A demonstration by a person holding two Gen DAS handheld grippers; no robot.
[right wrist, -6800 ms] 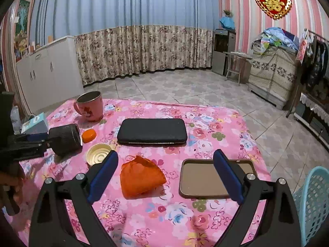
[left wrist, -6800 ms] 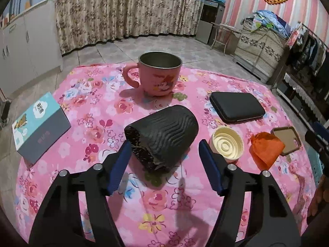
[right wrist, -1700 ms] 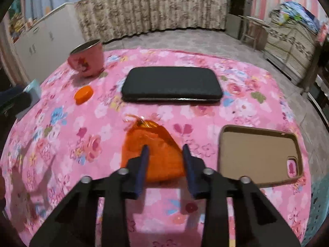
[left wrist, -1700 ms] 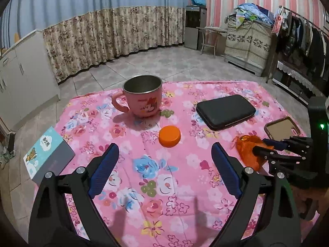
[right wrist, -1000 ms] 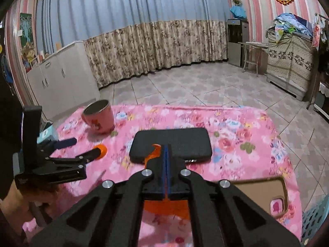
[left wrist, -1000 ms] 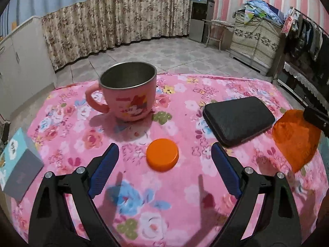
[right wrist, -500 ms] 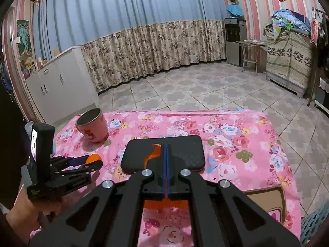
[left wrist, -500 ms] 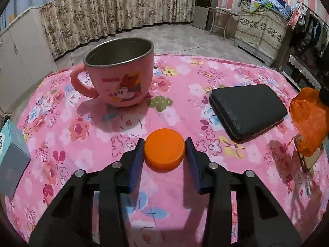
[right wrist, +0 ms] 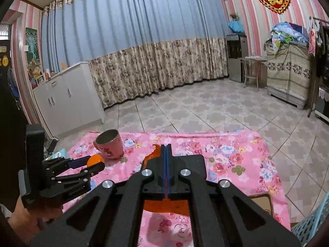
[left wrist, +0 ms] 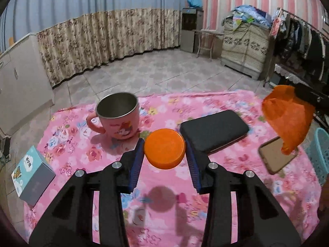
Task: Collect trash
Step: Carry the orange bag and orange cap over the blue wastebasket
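We hold two pieces of trash above a table spread with a pink floral cloth. Our left gripper has just been closing and now pinches a round, flat orange plastic lid by its rim, one blue pad on each side, lifted clear so its shadow falls on the cloth below. The lid looks light, stiff and smooth, so we judge a rim grip could slip if it tilts. Our right gripper is fully shut on a crumpled orange plastic bag, which hangs limp beneath the jaws; it seems soft and almost weightless, best held by a bunched fold. Still on the table are a pink metal-lined cartoon mug just behind the lid, a flat black zip case, a brown phone case and a teal and grey box at the left edge. A light blue plastic basket stands past the table's right edge, probably the bin; the bag and black case lie between the lid and it.
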